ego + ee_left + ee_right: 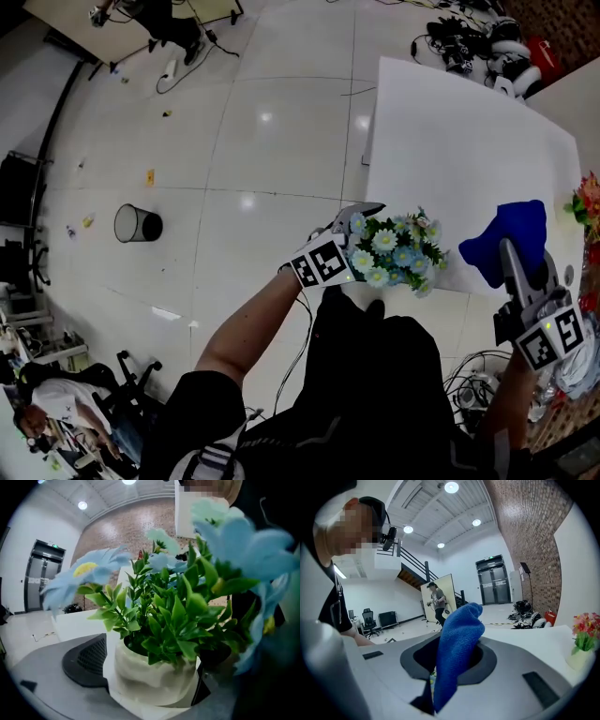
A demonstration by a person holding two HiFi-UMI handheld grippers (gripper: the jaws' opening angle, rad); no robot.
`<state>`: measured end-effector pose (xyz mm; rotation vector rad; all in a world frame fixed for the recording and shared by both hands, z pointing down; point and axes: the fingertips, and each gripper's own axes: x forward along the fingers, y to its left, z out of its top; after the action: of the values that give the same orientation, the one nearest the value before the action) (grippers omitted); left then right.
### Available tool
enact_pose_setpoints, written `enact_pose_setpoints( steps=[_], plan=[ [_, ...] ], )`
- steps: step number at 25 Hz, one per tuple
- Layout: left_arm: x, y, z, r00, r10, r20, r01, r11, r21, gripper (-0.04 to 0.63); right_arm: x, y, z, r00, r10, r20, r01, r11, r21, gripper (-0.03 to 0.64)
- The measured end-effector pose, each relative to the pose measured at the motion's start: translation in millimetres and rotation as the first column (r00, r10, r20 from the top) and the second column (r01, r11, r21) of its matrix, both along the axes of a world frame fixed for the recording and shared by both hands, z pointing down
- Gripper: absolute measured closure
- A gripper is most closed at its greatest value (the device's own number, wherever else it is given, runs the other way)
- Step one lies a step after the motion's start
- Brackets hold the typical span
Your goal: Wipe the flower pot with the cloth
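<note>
Clamping flower pot (154, 670) in left gripper (147, 684), right gripper (449, 665) pinching blue cloth (459, 637)

No legible text, brand or number in any view. Marker cubes (323, 262) — black-and-white square patterns only. Green sign (490, 557) above double door (493, 584), upper centre — too small to read.

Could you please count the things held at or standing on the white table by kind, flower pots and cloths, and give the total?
Flower pots: 2 (white pot in the left gripper; pot with red flowers on the table)
Cloths: 1 (blue cloth in the right gripper)
Total: 3
</note>
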<state>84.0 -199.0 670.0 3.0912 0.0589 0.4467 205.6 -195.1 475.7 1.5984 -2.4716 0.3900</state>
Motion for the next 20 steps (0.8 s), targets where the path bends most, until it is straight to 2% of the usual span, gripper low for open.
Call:
enact_pose_setpoints(
  steps=[5,10,12,14,20],
  plan=[
    [6.8,1.2,6.7,0.999,0.025,0.020,-0.025,1.000,0.004,0.002,-1.3,-5.4,-2.6,1.000,-0.002,-0.004,0.002,1.000,-0.021,0.540],
    [11.2,3.4,7.9,0.999,0.042,-0.009,-0.042,0.999,0.002,0.003,1.0,-7.4,5.3,1.000,0.014,0.003,-0.014,0.999,-0.038,0.540],
    [11.9,4.3,8.7,0.999,0.044,-0.027,-0.044,0.999,0.007,0.037,-0.7,-7.0,10.9,1.000,0.014,0.008,-0.014,0.999,-0.047,0.540],
    [12.4,3.7,9.5,0.998,0.041,-0.040,-0.040,0.999,0.011,0.037,-2.5,-6.3,15.0,1.000,0.013,0.008,-0.013,0.999,-0.052,0.540],
    [18.1,8.8,12.5,0.998,0.054,-0.034,-0.054,0.998,0.012,0.038,-2.8,-5.3,14.5,1.000,0.013,0.010,-0.012,0.999,-0.052,0.540]
  ],
)
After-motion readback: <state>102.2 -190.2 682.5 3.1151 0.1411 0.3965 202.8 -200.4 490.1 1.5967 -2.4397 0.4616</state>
